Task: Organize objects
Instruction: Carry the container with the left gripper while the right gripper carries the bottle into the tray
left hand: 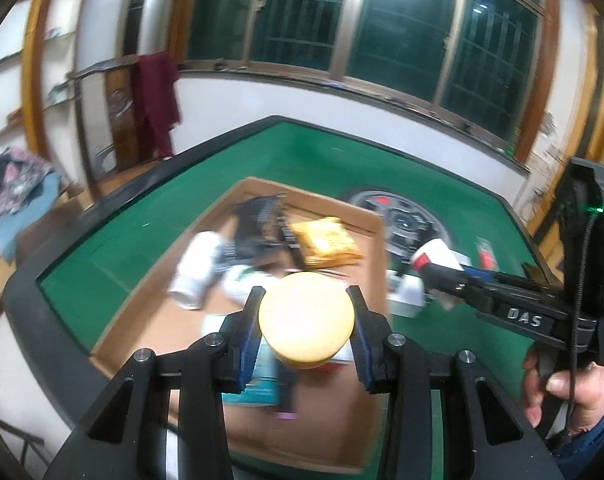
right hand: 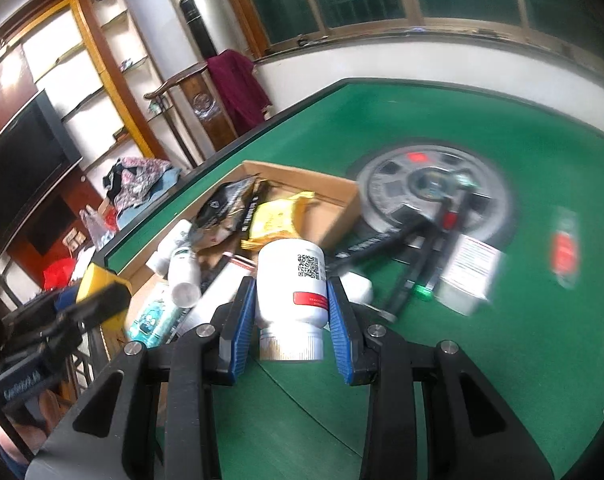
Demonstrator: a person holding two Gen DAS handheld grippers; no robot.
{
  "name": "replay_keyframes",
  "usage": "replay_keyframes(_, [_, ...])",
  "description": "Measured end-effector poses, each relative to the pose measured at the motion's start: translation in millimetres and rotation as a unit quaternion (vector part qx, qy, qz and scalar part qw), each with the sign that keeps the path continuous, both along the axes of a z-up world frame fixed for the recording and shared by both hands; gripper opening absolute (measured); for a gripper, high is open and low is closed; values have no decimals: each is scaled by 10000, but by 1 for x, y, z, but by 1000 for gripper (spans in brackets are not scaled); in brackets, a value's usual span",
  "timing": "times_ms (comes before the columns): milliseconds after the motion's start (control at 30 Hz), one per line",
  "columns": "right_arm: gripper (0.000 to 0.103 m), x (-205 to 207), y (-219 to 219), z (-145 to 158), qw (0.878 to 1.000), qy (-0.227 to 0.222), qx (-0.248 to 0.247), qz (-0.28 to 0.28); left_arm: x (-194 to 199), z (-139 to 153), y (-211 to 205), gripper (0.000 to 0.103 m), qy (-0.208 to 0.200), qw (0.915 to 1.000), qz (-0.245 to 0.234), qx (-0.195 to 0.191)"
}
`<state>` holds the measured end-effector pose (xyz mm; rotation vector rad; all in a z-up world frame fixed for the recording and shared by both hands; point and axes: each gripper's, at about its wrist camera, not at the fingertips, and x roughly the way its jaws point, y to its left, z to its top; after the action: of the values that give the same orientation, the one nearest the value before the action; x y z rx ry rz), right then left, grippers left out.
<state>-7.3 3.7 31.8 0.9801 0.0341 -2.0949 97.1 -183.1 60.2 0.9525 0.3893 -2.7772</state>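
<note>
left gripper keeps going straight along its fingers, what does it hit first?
Probably the clutter in the cardboard box: the left gripper, shut on the yellow-lidded jar, points down into it. Blur hides depth.

I note blue pads (right hand: 244,316) on black fingers, both grippers alike. Between the right gripper's (right hand: 290,312) fingers: a white bottle (right hand: 292,292) with a red band and a black QR code. Between the left gripper's (left hand: 305,320) fingers: a pale yellow lid (left hand: 305,316). Beyond the fingers, the table (right hand: 441,120) is green felt with a black rim. Brown box (left hand: 341,208) ahead of the left fingers holds a yellow packet (left hand: 327,240), a black packet (right hand: 226,204) and white bottles (left hand: 196,268). Grey disc (right hand: 397,196) with a red mark, past the right fingers.
</note>
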Motion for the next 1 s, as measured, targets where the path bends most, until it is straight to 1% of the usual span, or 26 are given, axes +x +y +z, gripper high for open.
replay_keyframes(100, [32,-2,-20,1,9998,84,119,102,3,-9,-22,35,-65,9997,216,69])
replay_keyframes(267, [32,-7,-50,-10,9992,-113,303,235,0,-27,-51,35,-215,9985,458,199])
replay_keyframes(367, [32,-7,-58,-17,9989,-134,358,271,-1,-36,-62,35,-295,9976,571,258])
replay_keyframes(567, [32,-10,-72,-26,9982,-31,567,187,-6,-49,-68,35,-465,9968,584,284])
replay_keyframes(733, [32,-14,-78,-31,9976,4,683,115,-7,-54,-67,35,-531,9966,560,291])
replay_keyframes(867, [32,-19,-79,-35,9976,-92,686,94,-8,-57,-68,35,-606,9960,581,307])
replay_keyframes(1000, [32,-15,-80,-37,9975,-165,653,216,-7,-57,-67,35,-656,9957,578,302])
